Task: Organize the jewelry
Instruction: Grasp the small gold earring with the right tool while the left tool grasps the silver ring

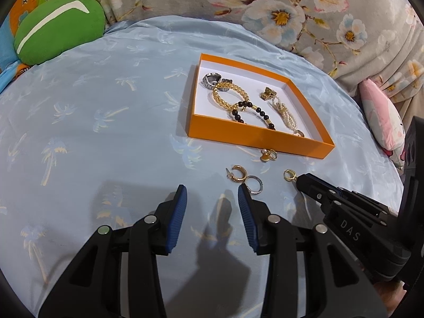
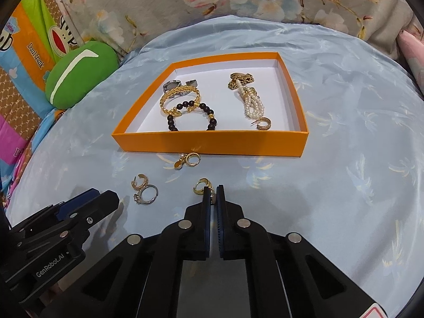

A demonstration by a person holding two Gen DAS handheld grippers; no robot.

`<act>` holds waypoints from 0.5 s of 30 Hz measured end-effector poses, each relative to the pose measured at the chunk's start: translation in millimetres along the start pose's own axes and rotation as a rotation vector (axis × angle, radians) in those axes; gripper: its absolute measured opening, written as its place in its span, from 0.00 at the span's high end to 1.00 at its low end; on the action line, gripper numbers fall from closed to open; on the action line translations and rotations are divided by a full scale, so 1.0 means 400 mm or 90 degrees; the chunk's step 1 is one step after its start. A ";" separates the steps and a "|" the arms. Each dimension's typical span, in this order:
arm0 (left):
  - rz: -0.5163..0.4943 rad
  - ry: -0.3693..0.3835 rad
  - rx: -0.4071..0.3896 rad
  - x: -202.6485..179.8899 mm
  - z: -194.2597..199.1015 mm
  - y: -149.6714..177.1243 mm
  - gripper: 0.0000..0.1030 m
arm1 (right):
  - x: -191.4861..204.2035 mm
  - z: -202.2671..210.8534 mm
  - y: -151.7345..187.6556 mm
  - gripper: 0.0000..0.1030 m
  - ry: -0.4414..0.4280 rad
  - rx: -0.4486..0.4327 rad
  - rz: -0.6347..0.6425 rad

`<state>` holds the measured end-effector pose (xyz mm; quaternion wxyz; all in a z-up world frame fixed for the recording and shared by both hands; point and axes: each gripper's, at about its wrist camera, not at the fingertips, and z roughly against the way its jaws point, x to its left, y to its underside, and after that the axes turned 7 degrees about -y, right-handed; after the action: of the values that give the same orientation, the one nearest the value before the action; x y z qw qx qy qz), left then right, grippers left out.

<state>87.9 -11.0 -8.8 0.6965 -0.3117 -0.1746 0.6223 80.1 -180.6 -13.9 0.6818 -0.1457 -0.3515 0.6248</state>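
Observation:
An orange box (image 1: 254,135) (image 2: 212,143) on the blue cloth holds a gold chain bracelet (image 2: 180,96), a black bead bracelet (image 2: 192,116), a pearl piece (image 2: 253,104) and other jewelry. My right gripper (image 2: 213,189) (image 1: 300,179) is shut on a small gold hoop earring (image 2: 200,185) (image 1: 288,175) lying in front of the box. My left gripper (image 1: 212,189) (image 2: 104,198) stands open over bare cloth, holding nothing. A silver ring (image 1: 255,184) (image 2: 147,193) lies just beside its right fingertip.
A gold half-hoop earring (image 1: 237,176) (image 2: 140,181) lies left of the silver ring. A gold ring with a charm (image 1: 269,155) (image 2: 189,159) rests against the box's front wall. A green cushion (image 1: 58,29) is at back left, a pink pillow (image 1: 384,122) at right.

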 end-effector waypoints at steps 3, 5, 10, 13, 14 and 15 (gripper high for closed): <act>-0.011 0.000 0.000 -0.014 0.002 0.001 0.54 | -0.011 0.024 0.016 0.95 0.007 -0.013 -0.009; -0.024 0.000 -0.002 -0.027 0.004 0.003 0.54 | -0.020 0.042 0.028 0.95 0.010 -0.021 -0.017; -0.036 0.010 0.014 -0.059 -0.012 -0.001 0.54 | -0.048 0.074 0.054 0.95 0.011 -0.028 -0.041; -0.042 0.010 0.017 -0.078 -0.020 -0.003 0.55 | -0.049 0.079 0.059 0.95 0.012 -0.029 -0.040; -0.045 0.011 0.018 -0.083 -0.023 -0.003 0.55 | -0.047 0.078 0.059 0.95 0.013 -0.028 -0.039; -0.049 0.011 0.018 -0.088 -0.024 -0.003 0.55 | -0.048 0.078 0.061 0.95 0.013 -0.027 -0.039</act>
<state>89.4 -47.4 -10.1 0.7255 -0.3006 -0.1715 0.5949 41.8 -202.0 -13.0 0.7006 -0.1557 -0.3623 0.5946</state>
